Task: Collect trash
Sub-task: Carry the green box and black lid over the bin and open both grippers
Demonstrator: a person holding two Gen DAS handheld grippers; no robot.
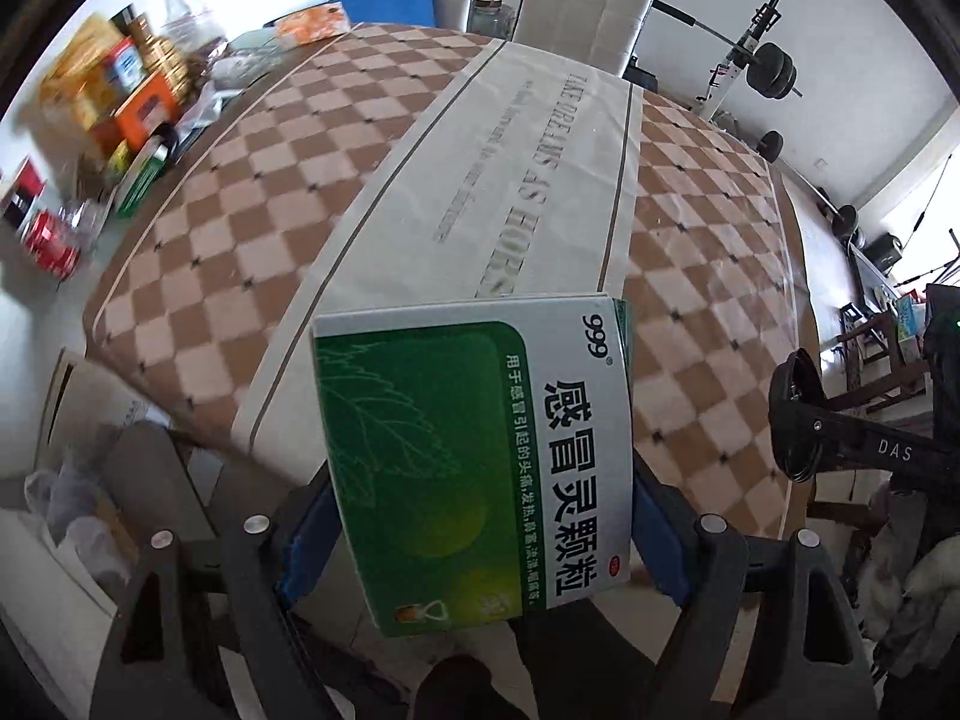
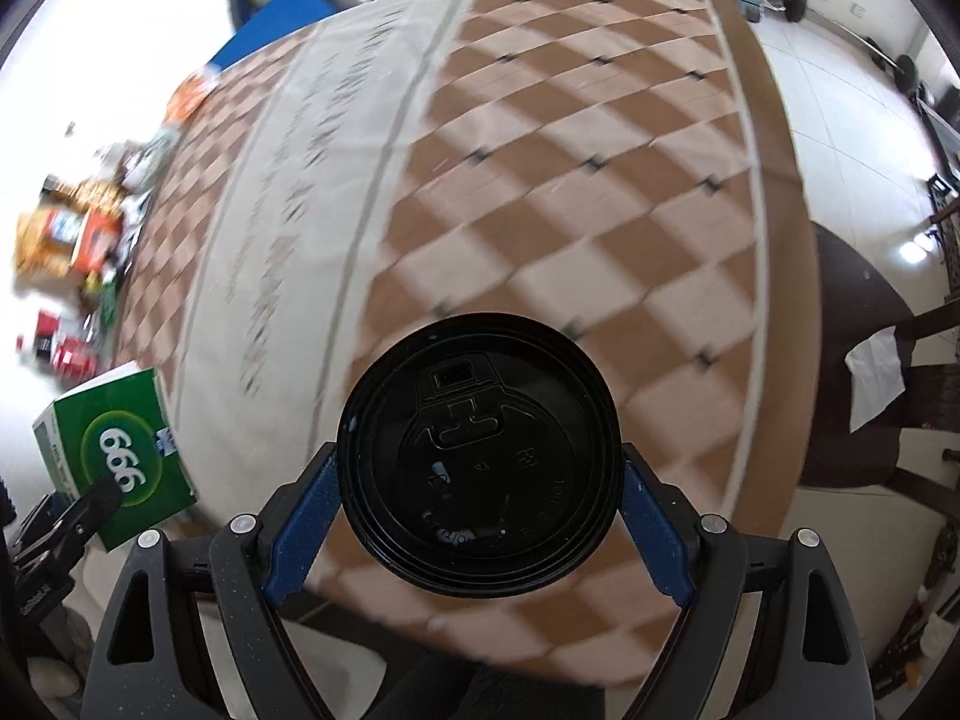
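My left gripper [image 1: 480, 516] is shut on a green and white 999 medicine box [image 1: 474, 456], held above the near edge of the checkered table [image 1: 240, 252]. My right gripper [image 2: 477, 492] is shut on a cup with a black plastic lid [image 2: 477, 456]; only the lid top shows. The medicine box [image 2: 114, 456] also shows at the left of the right wrist view, with the left gripper's finger on it. The right gripper with the cup [image 1: 798, 420] shows at the right of the left wrist view.
Boxes, jars and a red can [image 1: 54, 240] crowd the table's far left. A white chair [image 1: 582, 6] stands at the far side. A bin with white bags [image 1: 72, 510] is below left. A dark chair with a tissue [image 2: 876, 378] stands right. Weights line the wall.
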